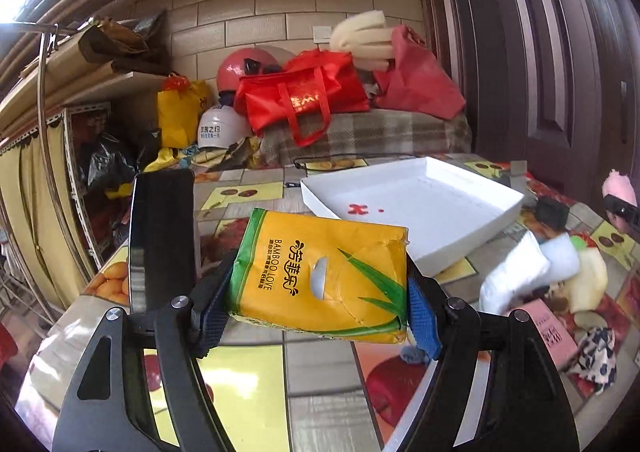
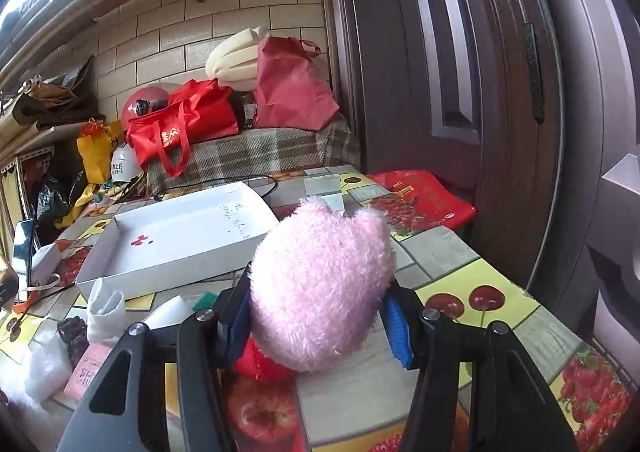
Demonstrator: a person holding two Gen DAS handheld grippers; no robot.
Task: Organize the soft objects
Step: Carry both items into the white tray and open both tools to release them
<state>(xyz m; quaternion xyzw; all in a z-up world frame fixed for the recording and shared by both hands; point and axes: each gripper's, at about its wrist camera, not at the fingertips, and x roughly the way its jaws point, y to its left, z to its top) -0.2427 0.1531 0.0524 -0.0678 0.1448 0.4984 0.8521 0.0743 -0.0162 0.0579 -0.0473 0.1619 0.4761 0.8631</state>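
Observation:
My left gripper (image 1: 316, 312) is shut on a yellow tissue pack (image 1: 320, 276) with green leaf print, held above the table. My right gripper (image 2: 320, 328) is shut on a pink plush toy (image 2: 320, 284) with a red part under it (image 2: 260, 364), held above the table. The pink toy also shows at the right edge of the left wrist view (image 1: 619, 191). A shallow white box (image 1: 412, 207) lies open on the table ahead; it also shows in the right wrist view (image 2: 176, 240). Its floor carries small red marks and holds nothing else.
White foam pieces (image 1: 520, 276), a pink card (image 1: 552, 332) and a patterned cloth (image 1: 596, 356) lie right of the left gripper. A dark phone (image 1: 162, 236) stands at the left. Red bags (image 1: 300, 95) and helmets sit behind the table. A dark door (image 2: 460, 91) is at right.

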